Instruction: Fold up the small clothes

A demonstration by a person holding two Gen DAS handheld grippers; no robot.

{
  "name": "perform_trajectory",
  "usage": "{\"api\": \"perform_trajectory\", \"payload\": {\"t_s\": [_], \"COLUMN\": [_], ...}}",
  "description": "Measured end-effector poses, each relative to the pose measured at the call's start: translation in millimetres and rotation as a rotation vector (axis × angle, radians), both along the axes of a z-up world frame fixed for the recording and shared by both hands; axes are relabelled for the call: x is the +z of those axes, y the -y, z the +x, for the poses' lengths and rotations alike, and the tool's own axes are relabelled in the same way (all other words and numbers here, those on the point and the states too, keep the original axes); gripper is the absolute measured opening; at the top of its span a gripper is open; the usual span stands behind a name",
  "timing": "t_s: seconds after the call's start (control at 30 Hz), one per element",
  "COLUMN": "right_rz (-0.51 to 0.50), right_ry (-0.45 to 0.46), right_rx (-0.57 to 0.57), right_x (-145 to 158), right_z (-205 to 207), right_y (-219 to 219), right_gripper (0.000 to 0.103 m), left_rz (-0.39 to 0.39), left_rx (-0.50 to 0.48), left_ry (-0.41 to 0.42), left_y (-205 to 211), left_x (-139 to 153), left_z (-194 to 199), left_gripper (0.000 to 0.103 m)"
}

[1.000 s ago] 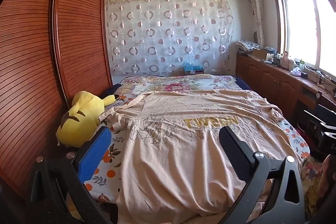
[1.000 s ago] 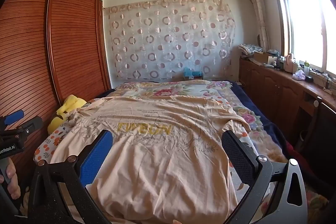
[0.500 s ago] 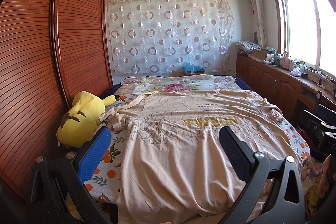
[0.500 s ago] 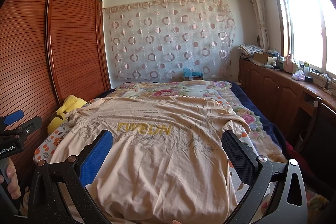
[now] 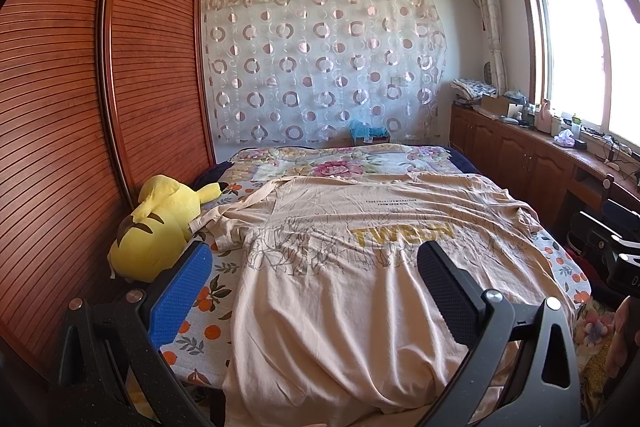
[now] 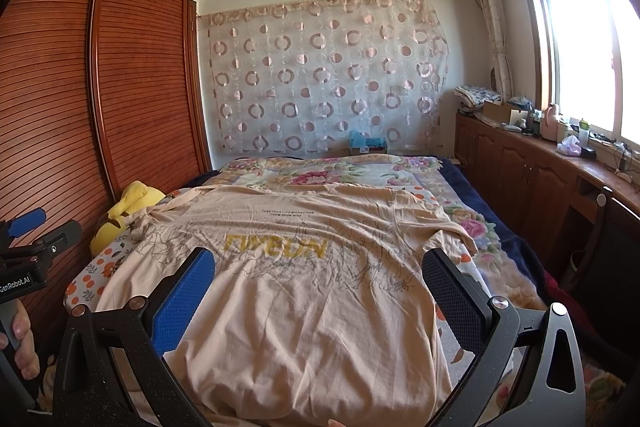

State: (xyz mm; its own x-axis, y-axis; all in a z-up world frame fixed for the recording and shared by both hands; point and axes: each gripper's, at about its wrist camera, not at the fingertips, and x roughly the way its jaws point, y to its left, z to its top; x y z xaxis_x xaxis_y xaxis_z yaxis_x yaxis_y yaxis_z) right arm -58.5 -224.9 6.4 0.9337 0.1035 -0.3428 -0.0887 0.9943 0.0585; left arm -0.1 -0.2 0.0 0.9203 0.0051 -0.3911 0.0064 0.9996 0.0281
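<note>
Spread flat across the bed with the floral and orange-print cover [image 5: 200, 301]: a large peach cotton T-shirt with yellow block lettering and fine line drawing [image 5: 340, 291], hem hanging over the near edge, one sleeve reaching toward the yellow plush toy [image 5: 154, 227] by the slatted reddish-brown wardrobe doors [image 5: 80, 107].

Left black two-finger gripper with one blue and one black pad [image 5: 314, 281] held level above the near part of the shirt, pointing down the length of the bed; jaws wide apart, gripping nothing, the blue pad over the bed cover at the shirt's left edge, the black pad over the shirt's right half. At the left edge of the right wrist view, bare fingers [image 6: 20, 343] wrapped round this gripper's upright dark handle.

Right black gripper of the same build [image 6: 318, 287] likewise level and forward-facing above the shirt (centred a little more over the printed chest); jaws fully spread, empty, both pads hanging over fabric without touching it. Part of a hand [image 5: 622, 343] visible at the right edge of the left wrist view.

Beyond the bed, a sheer curtain with circle pattern [image 6: 320, 75]; along the right, a wooden cabinet worktop [image 6: 560, 155] under the window, cluttered with small items.
</note>
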Motion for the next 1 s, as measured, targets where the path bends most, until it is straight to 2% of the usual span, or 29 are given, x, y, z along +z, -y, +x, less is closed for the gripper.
{"api": "perform_trajectory", "payload": {"t_s": [1.0], "right_rz": [-0.003], "right_ry": [0.004], "right_rx": [0.006], "right_x": [1.5], "right_z": [-1.7], "right_y": [0.0], "right_gripper": [0.103], "left_rz": [0.000], "left_rx": [0.001], "left_ry": [0.006], "left_y": [-0.2], "left_x": [0.1], "left_z": [-0.4], "left_gripper": [0.103]}}
